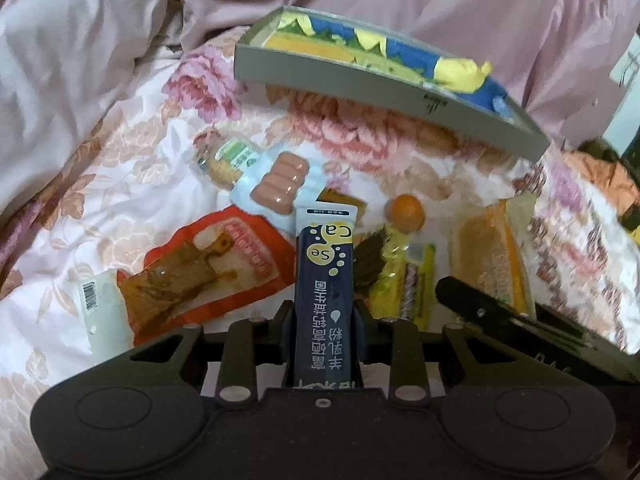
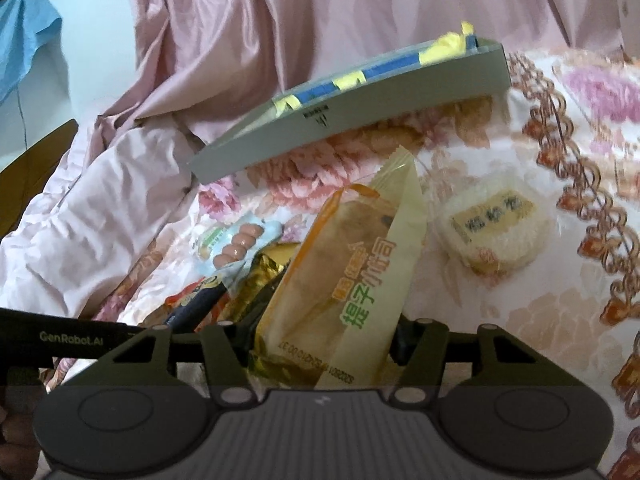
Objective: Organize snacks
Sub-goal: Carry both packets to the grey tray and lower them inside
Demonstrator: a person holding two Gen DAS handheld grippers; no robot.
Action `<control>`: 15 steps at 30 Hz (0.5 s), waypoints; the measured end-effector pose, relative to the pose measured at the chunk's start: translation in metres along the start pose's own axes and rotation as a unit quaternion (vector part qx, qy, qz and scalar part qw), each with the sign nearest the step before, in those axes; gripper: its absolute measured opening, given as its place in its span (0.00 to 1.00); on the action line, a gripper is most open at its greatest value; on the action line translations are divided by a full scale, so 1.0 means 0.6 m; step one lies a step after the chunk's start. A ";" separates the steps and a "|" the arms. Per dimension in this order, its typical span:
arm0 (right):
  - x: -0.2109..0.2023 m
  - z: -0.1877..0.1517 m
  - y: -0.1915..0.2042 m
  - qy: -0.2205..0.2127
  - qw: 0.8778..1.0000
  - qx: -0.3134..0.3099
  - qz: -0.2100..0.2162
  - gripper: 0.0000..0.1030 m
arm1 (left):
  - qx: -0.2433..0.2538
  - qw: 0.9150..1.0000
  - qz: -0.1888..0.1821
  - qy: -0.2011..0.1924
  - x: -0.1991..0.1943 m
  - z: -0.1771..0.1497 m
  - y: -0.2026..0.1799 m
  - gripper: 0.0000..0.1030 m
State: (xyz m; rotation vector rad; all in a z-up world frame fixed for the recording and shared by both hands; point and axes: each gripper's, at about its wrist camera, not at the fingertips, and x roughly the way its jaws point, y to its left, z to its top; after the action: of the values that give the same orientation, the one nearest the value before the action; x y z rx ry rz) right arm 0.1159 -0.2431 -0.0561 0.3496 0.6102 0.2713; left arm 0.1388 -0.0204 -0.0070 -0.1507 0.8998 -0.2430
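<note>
Left gripper tipped steeply down toward the bed, jaws clamped tight on a navy sachet — slim stick pack, long axis running straight ahead along the fingers, far end raised clear of the pile. Printing upside down from this side: yellow bubbles marked "Ca" and "Se", white Chinese characters along the body.

Just ahead and left of that claw, a pale blue pack of small sausages; beyond it a clear-wrapped snack with a green label. Near left, a red-orange pouch lying flat, barcode tab at its end. Just right, yellow wrappers and a small orange ball. Well ahead, a grey box with blue and yellow print inside, tilted on the floral bedspread. At the right edge, the black body of the other tool.

Right gripper angled more gently downward, jaws part-way in, pressing on the sides of a translucent yellow bread packet. Long axis pointing ahead and slightly right, sealed tip toward the grey box. Green characters along it and a printed date code near the claw, too blurred to read surely. Ahead and right, apart from the pile, a round pale cake with a rectangular label. To the left, a black bar reading "GenRobot.AI".
</note>
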 end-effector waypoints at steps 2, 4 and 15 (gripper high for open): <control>-0.006 0.003 0.004 -0.009 1.000 -0.007 0.001 0.60 | -0.011 1.000 -0.010 -0.017 -0.009 0.003 -0.003 0.31; -0.013 0.007 0.010 -0.021 0.999 -0.025 -0.001 0.60 | -0.018 0.999 -0.016 -0.034 -0.017 0.008 -0.008 0.31; -0.048 0.091 0.010 -0.111 0.991 -0.080 -0.008 0.60 | -0.038 0.990 -0.030 -0.129 -0.026 0.107 -0.065 0.31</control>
State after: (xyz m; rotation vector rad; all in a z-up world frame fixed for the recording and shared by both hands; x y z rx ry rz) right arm 0.1251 -0.2606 0.0023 0.2158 0.3694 0.2607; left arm 0.1745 -0.0520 0.0529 -0.2735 0.6474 -0.2393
